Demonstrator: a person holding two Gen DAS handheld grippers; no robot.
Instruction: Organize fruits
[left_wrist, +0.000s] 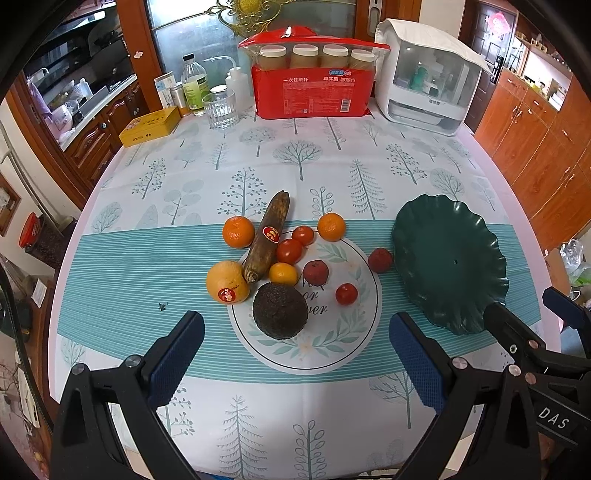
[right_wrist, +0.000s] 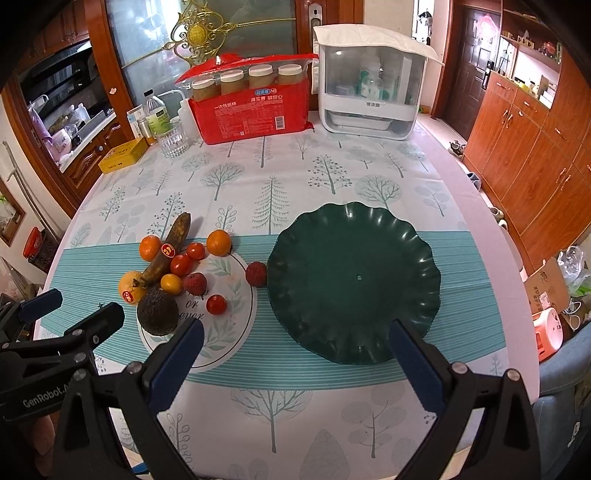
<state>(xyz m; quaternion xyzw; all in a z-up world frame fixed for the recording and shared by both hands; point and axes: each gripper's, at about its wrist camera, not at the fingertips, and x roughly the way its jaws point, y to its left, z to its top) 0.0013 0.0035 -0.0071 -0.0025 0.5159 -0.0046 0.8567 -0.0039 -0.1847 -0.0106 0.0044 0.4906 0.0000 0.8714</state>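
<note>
A pile of fruit lies on the tablecloth: a dark avocado (left_wrist: 280, 311) (right_wrist: 157, 312), a browned banana (left_wrist: 267, 235) (right_wrist: 168, 249), a large orange (left_wrist: 226, 282), tangerines (left_wrist: 238, 231) (left_wrist: 331, 226), red tomatoes (left_wrist: 289, 251) (left_wrist: 346, 294) and lychees (left_wrist: 380, 259) (right_wrist: 256, 273). An empty dark green scalloped plate (left_wrist: 448, 264) (right_wrist: 354, 282) sits to their right. My left gripper (left_wrist: 295, 345) is open, just short of the avocado. My right gripper (right_wrist: 295, 350) is open, before the plate's near rim.
At the table's far side stand a red pack of paper cups (left_wrist: 312, 94), a white sterilizer box (left_wrist: 424, 74), a glass (left_wrist: 221, 109), bottles (left_wrist: 194, 88) and a yellow tin (left_wrist: 149, 126). Wooden cabinets (right_wrist: 532, 147) line the right.
</note>
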